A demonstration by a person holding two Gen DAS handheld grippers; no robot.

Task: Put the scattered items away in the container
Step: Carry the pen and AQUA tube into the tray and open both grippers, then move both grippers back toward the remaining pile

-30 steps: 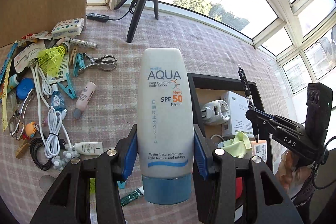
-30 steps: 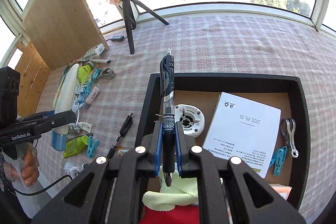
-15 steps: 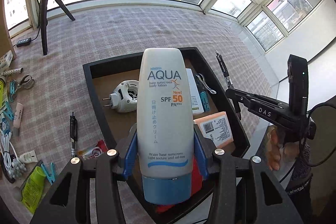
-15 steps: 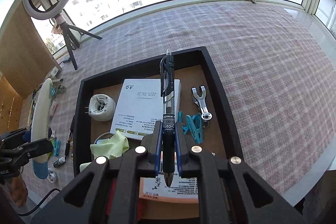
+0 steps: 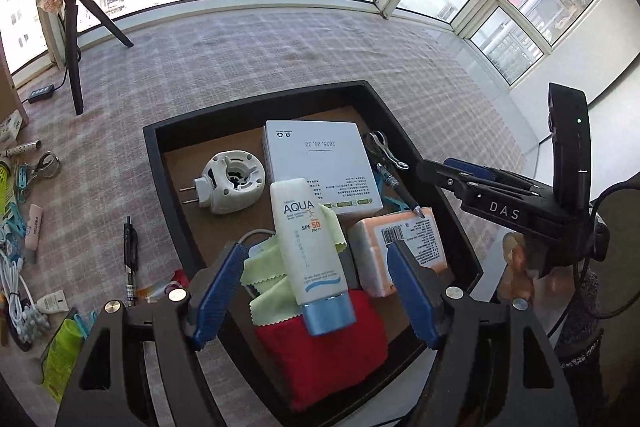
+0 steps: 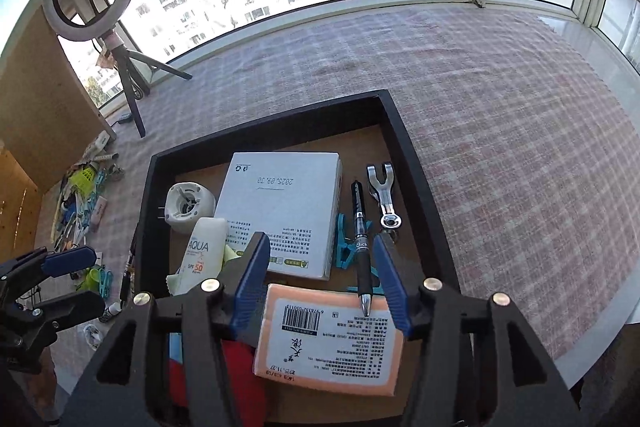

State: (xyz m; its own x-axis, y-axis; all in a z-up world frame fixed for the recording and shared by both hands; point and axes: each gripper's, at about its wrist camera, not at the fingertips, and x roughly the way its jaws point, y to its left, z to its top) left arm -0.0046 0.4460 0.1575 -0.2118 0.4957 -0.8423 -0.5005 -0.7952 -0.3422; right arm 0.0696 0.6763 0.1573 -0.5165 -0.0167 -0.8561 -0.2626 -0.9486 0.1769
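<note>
Our left gripper (image 5: pixel 316 291) and right gripper (image 6: pixel 320 279) had just opened, holding nothing; the sunscreen tube (image 5: pixel 308 247) and pen (image 6: pixel 362 239) lay in the black tray (image 5: pixel 154 155); clutter (image 5: pixel 24 227) at frame left remained.

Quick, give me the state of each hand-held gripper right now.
Left hand-held gripper: open, jaws just opened, sunscreen tube released in the tray.
Right hand-held gripper: open, jaws just opened, pen dropped in the tray.
</note>
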